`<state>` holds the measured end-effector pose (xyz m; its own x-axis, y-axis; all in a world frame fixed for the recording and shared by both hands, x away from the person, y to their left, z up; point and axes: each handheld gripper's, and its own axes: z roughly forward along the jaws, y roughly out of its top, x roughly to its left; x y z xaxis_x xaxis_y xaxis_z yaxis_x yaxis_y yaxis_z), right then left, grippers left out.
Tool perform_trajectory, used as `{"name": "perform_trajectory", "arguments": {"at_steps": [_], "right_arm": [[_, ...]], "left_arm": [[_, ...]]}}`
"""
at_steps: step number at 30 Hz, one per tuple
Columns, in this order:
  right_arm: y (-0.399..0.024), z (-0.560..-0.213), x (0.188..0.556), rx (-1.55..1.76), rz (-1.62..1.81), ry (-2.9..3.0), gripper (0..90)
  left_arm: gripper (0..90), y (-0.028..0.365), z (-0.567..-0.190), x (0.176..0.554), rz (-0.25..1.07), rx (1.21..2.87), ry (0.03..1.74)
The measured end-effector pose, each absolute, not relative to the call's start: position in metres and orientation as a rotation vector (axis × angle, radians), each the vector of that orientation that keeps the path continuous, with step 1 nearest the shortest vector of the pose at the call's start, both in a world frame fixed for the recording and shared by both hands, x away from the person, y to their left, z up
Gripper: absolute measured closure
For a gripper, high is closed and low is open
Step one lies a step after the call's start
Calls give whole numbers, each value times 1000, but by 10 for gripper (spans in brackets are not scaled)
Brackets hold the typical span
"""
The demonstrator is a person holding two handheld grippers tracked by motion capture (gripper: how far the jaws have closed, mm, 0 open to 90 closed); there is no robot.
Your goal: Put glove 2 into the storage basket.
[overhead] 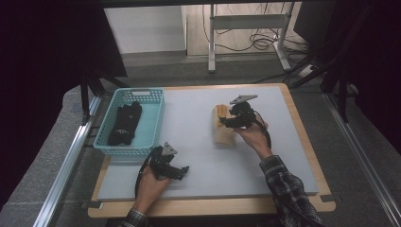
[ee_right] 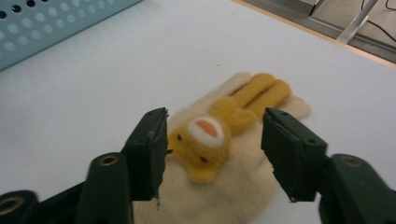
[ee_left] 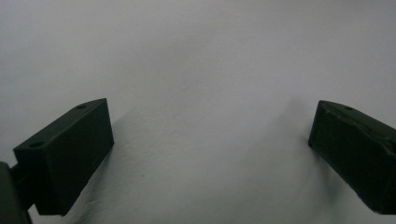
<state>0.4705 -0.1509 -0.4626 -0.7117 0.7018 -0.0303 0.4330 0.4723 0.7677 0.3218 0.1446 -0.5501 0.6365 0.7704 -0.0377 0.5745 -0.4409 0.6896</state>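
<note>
The left gripper [overhead: 182, 171] is resting low on the near worktop [overhead: 203, 156], jaws standing wide apart over bare surface. The right gripper [ee_right: 212, 154] is hovering over a cream glove [ee_right: 224, 186] bearing a yellow animal face, jaws parted on either side without pressing it. The glove is lying mid-worktop, well right of the turquoise basket [overhead: 153, 120] holding black gloves [overhead: 125, 123].

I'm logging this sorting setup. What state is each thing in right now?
Cream glove: flat on the table, bear face up.
Black gloves: lying in the basket.
Blue basket: upright.
Right hand-held gripper: open over the cream glove.
Left hand-held gripper: open, nothing between the jaws.
</note>
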Motion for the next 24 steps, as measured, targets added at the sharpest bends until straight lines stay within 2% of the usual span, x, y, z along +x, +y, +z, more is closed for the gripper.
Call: {"name": "perform_trajectory", "arguments": {"at_steps": [3, 6, 12, 19, 24], "right_arm": [[-160, -461, 464, 979, 1095, 2370, 524], [-171, -466, 456, 993, 1101, 2373, 524], [-180, -484, 446, 1049, 1090, 2395, 405], [-174, -511, 449, 1129, 1099, 2430, 377], [-171, -522, 455, 1236, 1206, 2461, 506]], "left_arm": [[2, 144, -550, 322, 369, 2172, 1046], [2, 144, -550, 322, 369, 2171, 1046], [2, 144, -550, 322, 369, 2171, 1046], [2, 144, -550, 322, 369, 2171, 1046], [2, 144, -550, 322, 369, 2171, 1046]]}}
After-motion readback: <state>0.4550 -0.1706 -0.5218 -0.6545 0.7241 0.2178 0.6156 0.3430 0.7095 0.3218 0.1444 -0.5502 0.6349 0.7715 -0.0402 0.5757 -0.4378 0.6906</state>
